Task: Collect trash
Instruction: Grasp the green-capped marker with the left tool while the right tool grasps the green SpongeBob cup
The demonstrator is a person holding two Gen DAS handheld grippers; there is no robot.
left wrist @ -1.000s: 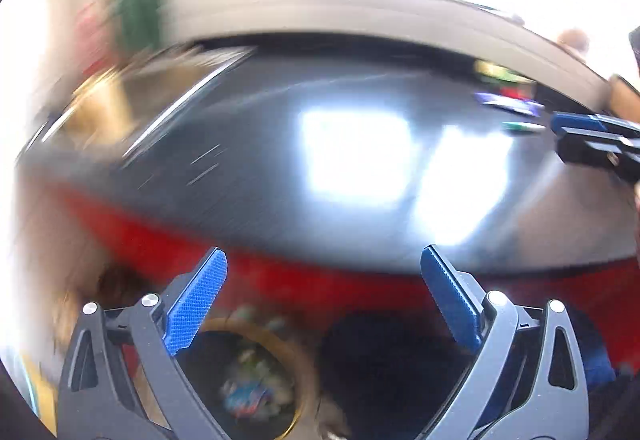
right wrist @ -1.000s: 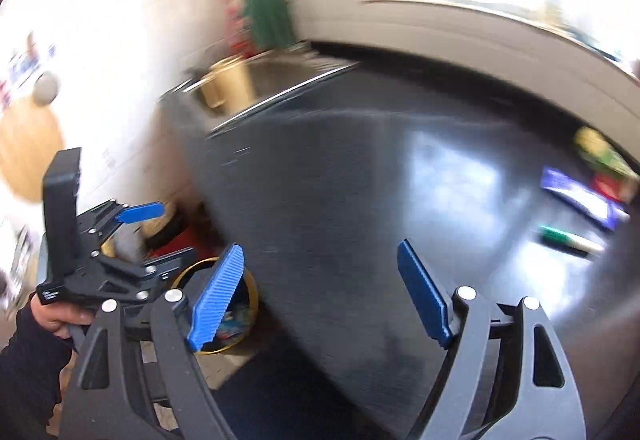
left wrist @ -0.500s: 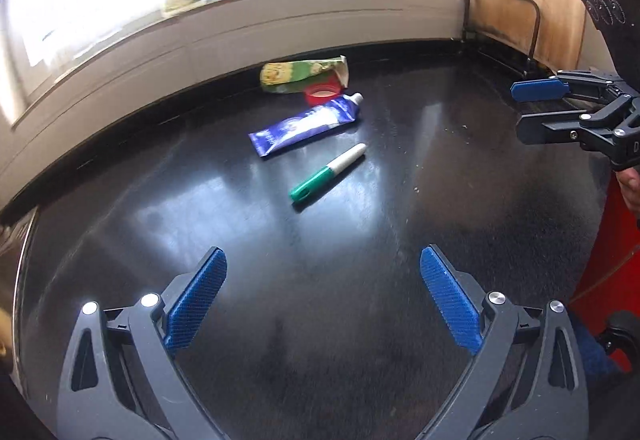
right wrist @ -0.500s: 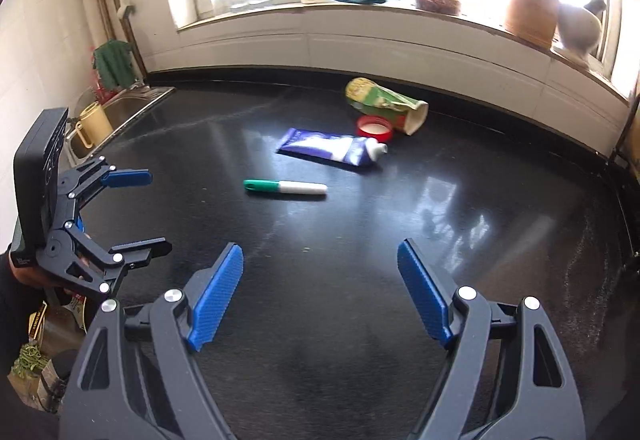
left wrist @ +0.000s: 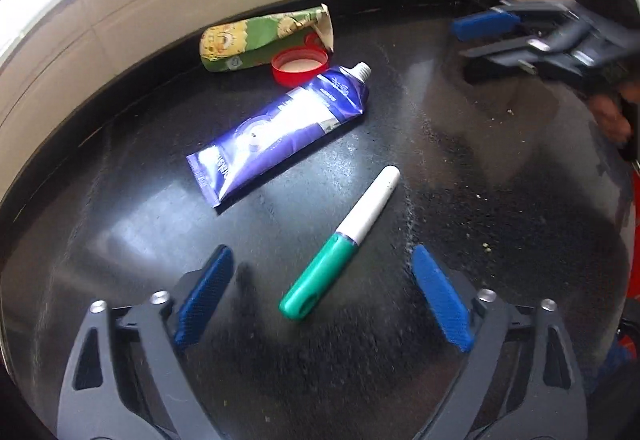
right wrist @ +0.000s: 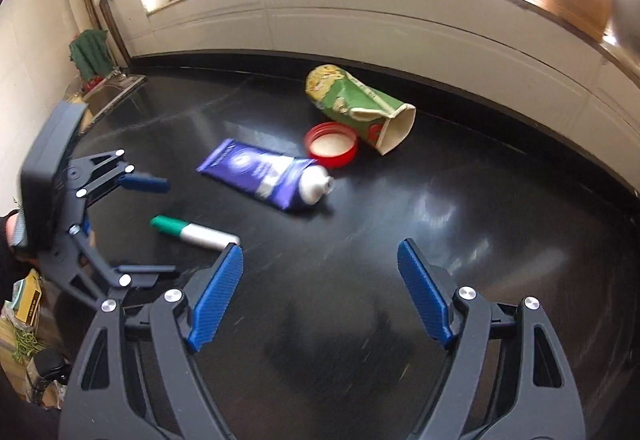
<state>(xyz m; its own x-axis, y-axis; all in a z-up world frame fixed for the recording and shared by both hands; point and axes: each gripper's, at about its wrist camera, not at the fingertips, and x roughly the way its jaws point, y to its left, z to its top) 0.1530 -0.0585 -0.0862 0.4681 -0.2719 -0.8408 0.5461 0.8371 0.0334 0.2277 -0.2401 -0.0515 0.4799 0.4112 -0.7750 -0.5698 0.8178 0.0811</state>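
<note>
- Left gripper (left wrist: pixel 320 296) hangs tilted down over the black countertop (left wrist: pixel 500 208), jaws wide with nothing pressed between the blue pads (left wrist: pixel 204 296); they have just been closing a little, though neither pad touches anything yet.
- Green-and-white marker (left wrist: pixel 340 244) lies directly ahead of this gripper, its green cap end already in the gap between the pads and its white barrel running away and to the right. Its long axis is slanted to the line across the jaws, so in my judgement the pads would meet the cap at an angle unless the wrist rolls a little.
- Right gripper (right wrist: pixel 320 288) is also spread wide and empty; from it the marker (right wrist: pixel 192 232) lies up and to the left, outside the jaws. Hence the left hand is clearly the nearer one for the marker.
- Blue squeeze tube (right wrist: pixel 264 176) lies beyond the right gripper, uncapped nozzle towards the right; the red lid (right wrist: pixel 332 144) and the crumpled green carton (right wrist: pixel 360 104) lie further on, close together.
- Marker looks hard, smooth and round, likely to roll; the tube is glossy and soft; the carton is creased card; the counter is polished and reflective.
</note>
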